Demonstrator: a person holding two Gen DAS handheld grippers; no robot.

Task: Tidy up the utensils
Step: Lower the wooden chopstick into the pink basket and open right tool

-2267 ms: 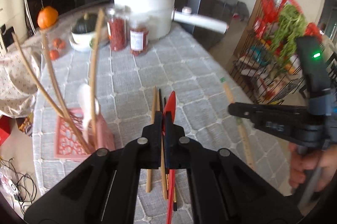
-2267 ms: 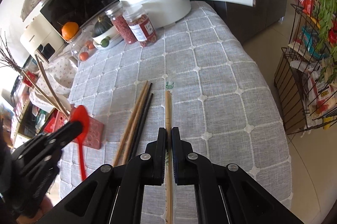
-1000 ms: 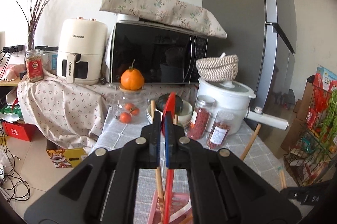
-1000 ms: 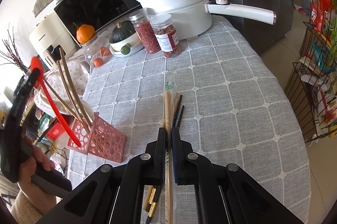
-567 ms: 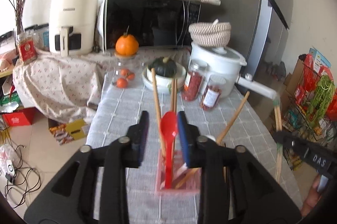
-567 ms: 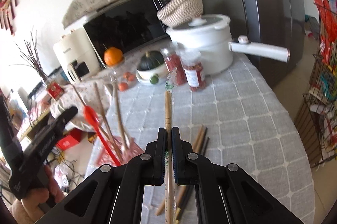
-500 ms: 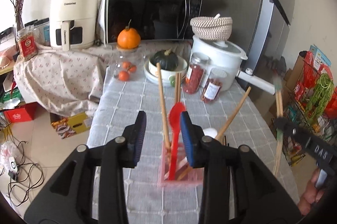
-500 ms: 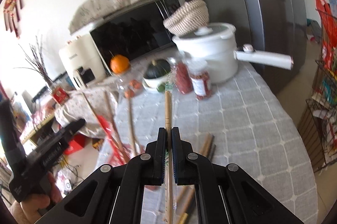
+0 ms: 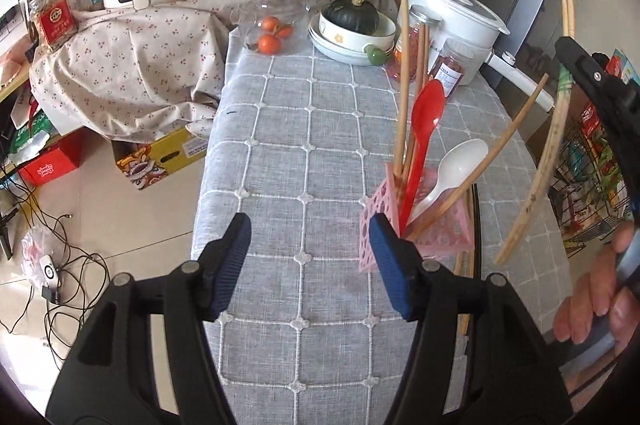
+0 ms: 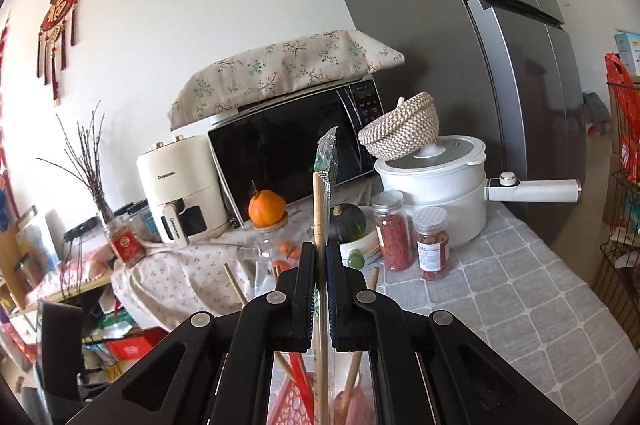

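A pink perforated utensil holder [image 9: 434, 221] stands on the grey checked tablecloth [image 9: 304, 153]. It holds a red spoon [image 9: 424, 129], a white spoon [image 9: 456, 165] and several wooden chopsticks [image 9: 402, 81]. My left gripper [image 9: 310, 257] is open and empty, just left of the holder. My right gripper [image 10: 321, 257] is shut on a wrapped pair of wooden chopsticks [image 10: 320, 201], held upright; the pair shows in the left wrist view [image 9: 548, 161] above and right of the holder. The holder's top shows below the right gripper [image 10: 292, 401].
More chopsticks [image 9: 468, 265] lie on the cloth behind the holder. At the far end stand two jars [image 10: 432, 245], a white pot [image 10: 440, 185] with a long handle, a bowl with a squash [image 9: 352, 25] and a glass jar [image 9: 272, 21]. A wire rack [image 9: 592, 185] is right.
My left gripper let go of the red spoon, which now stands in the holder, opened wide and drew back to the left. My right gripper lifted the wrapped chopsticks off the table to upright.
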